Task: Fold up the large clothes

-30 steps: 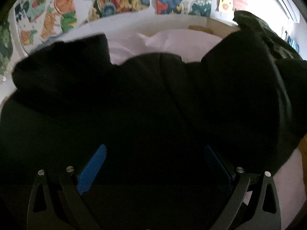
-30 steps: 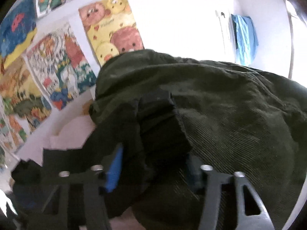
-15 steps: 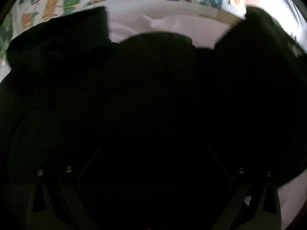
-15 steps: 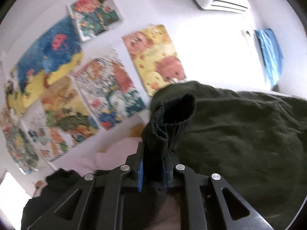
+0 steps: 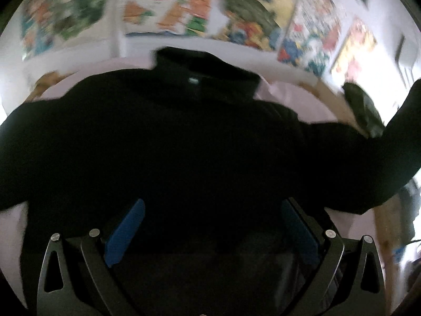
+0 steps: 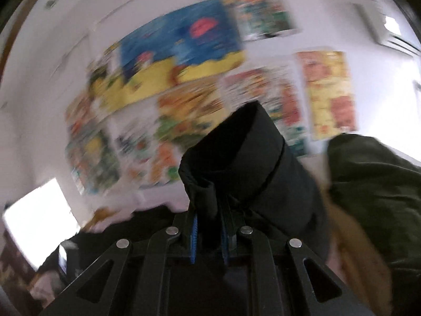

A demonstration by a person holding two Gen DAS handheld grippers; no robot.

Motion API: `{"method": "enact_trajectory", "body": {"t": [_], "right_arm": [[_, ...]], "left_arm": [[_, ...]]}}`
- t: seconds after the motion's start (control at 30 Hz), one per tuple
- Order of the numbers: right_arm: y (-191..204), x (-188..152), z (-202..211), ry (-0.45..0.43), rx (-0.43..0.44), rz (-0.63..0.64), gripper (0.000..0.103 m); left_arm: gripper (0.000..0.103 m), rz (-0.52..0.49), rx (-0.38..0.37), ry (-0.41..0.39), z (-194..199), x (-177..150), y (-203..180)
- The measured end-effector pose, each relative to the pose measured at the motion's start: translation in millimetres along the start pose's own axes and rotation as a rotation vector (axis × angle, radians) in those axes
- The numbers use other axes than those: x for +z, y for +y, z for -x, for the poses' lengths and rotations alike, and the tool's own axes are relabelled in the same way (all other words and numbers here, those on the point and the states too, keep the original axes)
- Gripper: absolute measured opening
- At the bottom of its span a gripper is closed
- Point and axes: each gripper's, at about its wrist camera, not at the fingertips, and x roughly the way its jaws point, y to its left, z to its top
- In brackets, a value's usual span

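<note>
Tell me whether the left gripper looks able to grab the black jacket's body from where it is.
Probably yes. The left gripper is open with the black padded jacket spread right ahead between its blue-padded fingers, nothing in between. The right gripper holds a sleeve off to the side.

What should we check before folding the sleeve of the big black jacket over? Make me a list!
1. Right gripper has the black jacket sleeve: ok, its jaws are shut on the cuff end.
2. Left gripper is holding something: not ok, its blue pads stand wide apart above the jacket.
3. Jacket lies flat on the pink sheet: cannot tell, too dark and blurry.
4. Collar points away from us: ok, it sits at the far edge in the left wrist view.
5. Green garment is out of the way: cannot tell; it is heaped close beside the lifted sleeve.
</note>
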Motion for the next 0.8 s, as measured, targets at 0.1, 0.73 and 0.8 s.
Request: {"method": "enact_trajectory", "body": {"t": [0.1,0.73,0.8], "right_arm": [[45.7,-17.8,-25.8,0.077,0.064,0.083,0.014],[164.5,-202.8,-172.6,0.694,0.273,0.326,0.023],[161.8,-206.0,-169.1,0.721,0.314,0.314,0.035]], "left_arm": [[0.101,0.113,-0.063,-0.027,32.6,1.6,36.6],[0.101,0.529,-0.422,0.008,23.4,5.3,176.1],[0.101,0.501,-0.441,0.039,13.8,2.8,171.0]]}}
